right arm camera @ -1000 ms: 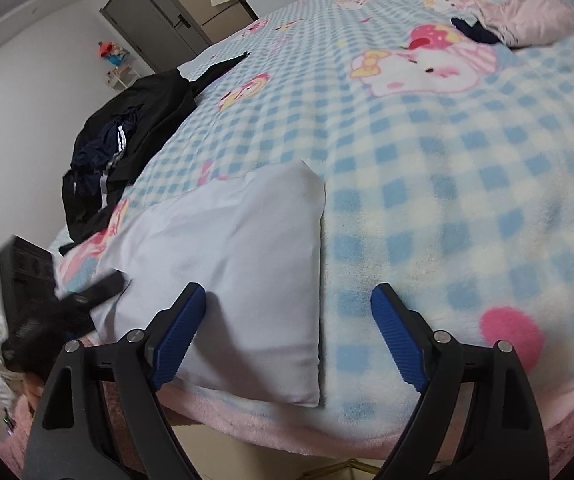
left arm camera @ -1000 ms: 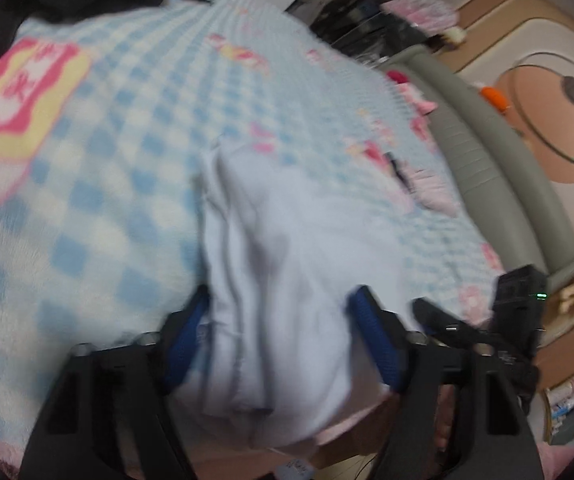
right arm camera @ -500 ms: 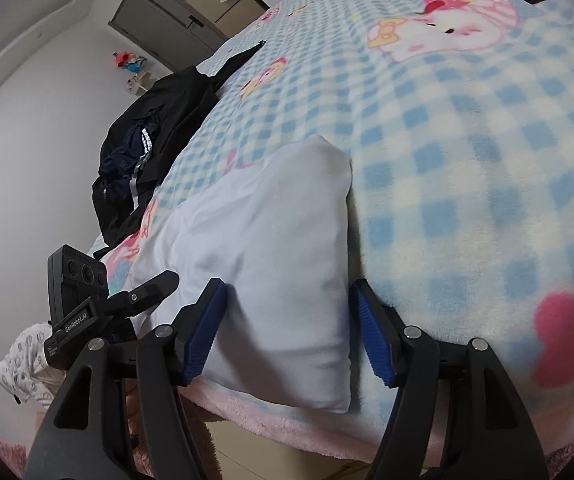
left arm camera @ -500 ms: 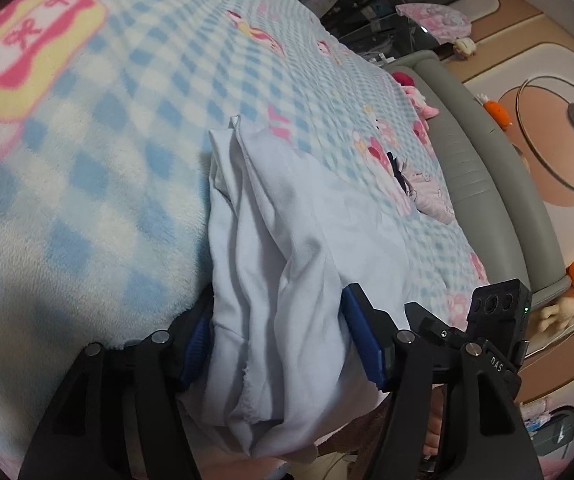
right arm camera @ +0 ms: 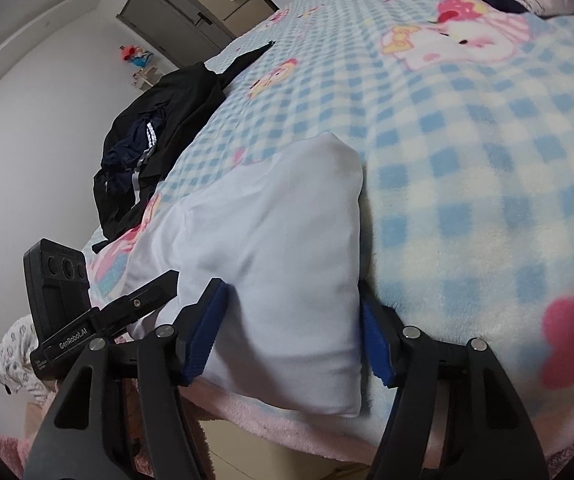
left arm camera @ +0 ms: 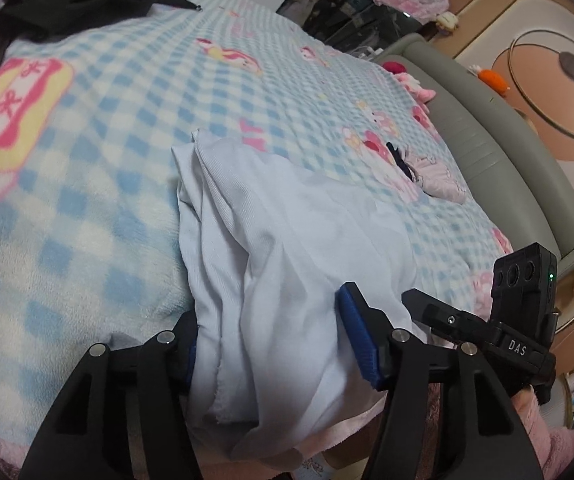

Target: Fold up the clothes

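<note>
A folded white garment [left arm camera: 287, 232] lies at the near edge of the bed, its end hanging a little over the side. My left gripper [left arm camera: 277, 346] straddles its layered end, and the blue pads [left arm camera: 361, 340] press into the cloth from both sides. In the right wrist view the same white garment [right arm camera: 279, 232] bulges up between the pads of my right gripper [right arm camera: 291, 332], which holds its smooth folded end. Each gripper's body shows in the other's view, close alongside.
The bed carries a blue-and-white checked blanket [left arm camera: 127, 100] with pink cartoon prints. A heap of dark clothes [right arm camera: 155, 140] sits at the far left corner. A small pink garment [left arm camera: 439, 184] lies near the grey padded headboard [left arm camera: 487, 140]. Floor lies below the bed edge.
Both grippers have moved in over the garment's ends and narrowed their jaws onto it. The cloth now bunches and bulges between the pads where it lay flat before.
</note>
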